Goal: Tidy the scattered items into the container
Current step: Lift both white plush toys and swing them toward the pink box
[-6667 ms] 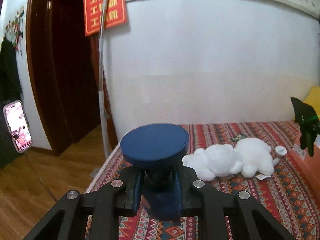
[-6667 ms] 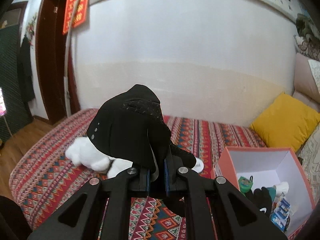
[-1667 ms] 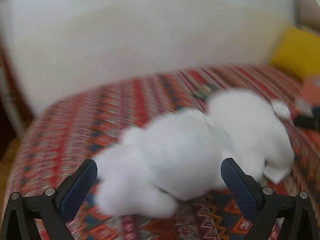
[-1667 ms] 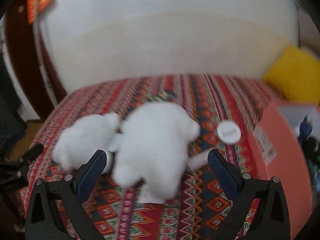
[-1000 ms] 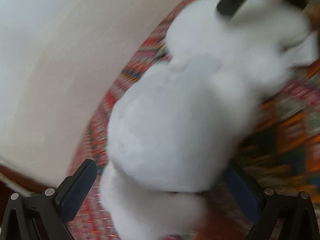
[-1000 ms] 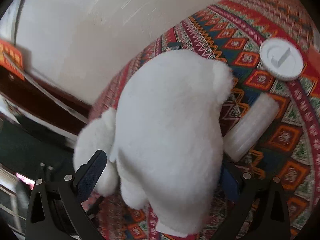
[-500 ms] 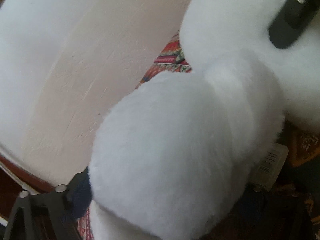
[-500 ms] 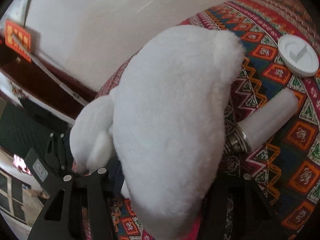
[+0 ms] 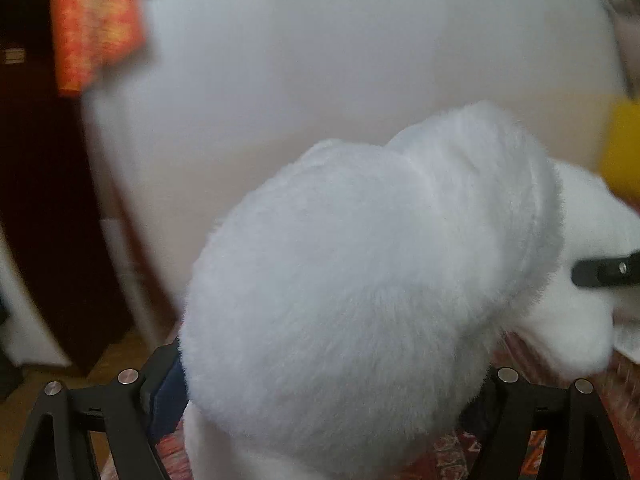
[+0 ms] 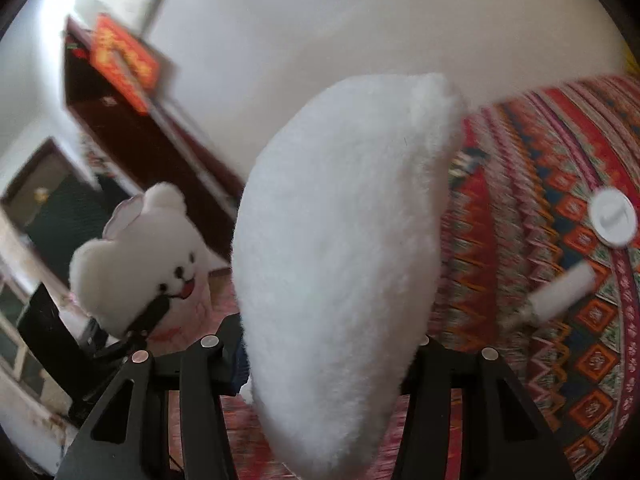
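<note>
Left wrist view: the left gripper (image 9: 324,396) pinches the white plush bear (image 9: 360,280), which fills the centre of the frame. Right wrist view: the right gripper (image 10: 324,360) clamps the bear's body at centre, its face at lower left; a white cap (image 10: 612,220) and a white tube (image 10: 560,294) lie on the patterned bedspread (image 10: 540,184) at right.

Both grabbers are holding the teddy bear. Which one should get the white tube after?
Right, probably. The white tube lies on the blanket just beside the right gripper, which holds the teddy bear by its body. The left gripper holds its head, on the far side from the tube.
</note>
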Demonstrator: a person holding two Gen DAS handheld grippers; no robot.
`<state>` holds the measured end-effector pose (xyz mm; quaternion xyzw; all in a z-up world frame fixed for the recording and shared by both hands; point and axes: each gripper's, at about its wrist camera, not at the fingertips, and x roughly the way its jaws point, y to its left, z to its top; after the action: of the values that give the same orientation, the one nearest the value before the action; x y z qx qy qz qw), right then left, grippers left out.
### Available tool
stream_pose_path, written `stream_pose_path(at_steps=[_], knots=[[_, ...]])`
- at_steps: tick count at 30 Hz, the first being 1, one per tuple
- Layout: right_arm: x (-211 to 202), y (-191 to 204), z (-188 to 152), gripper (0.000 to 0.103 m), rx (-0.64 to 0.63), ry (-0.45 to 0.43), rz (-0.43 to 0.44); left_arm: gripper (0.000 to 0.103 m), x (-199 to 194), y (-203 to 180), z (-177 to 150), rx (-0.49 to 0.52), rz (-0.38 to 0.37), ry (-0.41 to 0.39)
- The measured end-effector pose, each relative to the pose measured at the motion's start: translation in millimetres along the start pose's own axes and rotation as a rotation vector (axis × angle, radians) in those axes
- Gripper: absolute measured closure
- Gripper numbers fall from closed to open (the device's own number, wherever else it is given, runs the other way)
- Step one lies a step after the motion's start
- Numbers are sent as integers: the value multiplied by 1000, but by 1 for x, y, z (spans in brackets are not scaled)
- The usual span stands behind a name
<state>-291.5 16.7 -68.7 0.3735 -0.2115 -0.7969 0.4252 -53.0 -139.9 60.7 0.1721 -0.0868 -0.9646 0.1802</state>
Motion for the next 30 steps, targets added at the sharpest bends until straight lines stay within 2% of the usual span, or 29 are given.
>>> stream_pose_path(at_steps=[3,4,7,8,13,16,21,22,23,24,26,27,28,29,30], knots=[[-17,37,-7,51,-15,-16,157,13,-80,8,-7,-35,217,-113],[-23,53,-9,51,-20,-18,235,13,-104,3,-10,-23,288,-151],[-39,101,-24,51,-58,-13,397,13,-155,-8,-26,45,469,-255],[-45,118,-33,51,-73,-11,450,13,-177,-4,-37,64,516,-276],[-75,189,-70,51,-120,4,713,12,-222,-10,-45,137,653,-340],[-91,209,-87,51,-132,2,821,12,-248,-17,-48,181,761,-437],[-124,226,-99,51,-193,-34,783,10,-279,-20,-52,271,903,-596],[-131,229,-101,51,-205,-42,776,10,-282,-22,-53,295,922,-631],[-137,233,-103,51,-295,-87,664,10,-285,-25,-54,305,906,-651],[-143,237,-104,51,-386,-133,548,9,-292,-24,-54,287,849,-652],[-150,238,-108,51,-375,-117,641,9,-314,-13,-50,186,637,-621],[-153,234,-106,51,-341,-106,705,9,-318,-6,-48,139,567,-612],[-155,230,-105,51,-305,-96,770,9,-317,-4,-50,121,568,-620],[-157,225,-104,51,-270,-85,834,9,-314,-6,-51,135,619,-634],[-162,226,-104,51,-291,-108,801,9,-307,-8,-54,167,691,-644]])
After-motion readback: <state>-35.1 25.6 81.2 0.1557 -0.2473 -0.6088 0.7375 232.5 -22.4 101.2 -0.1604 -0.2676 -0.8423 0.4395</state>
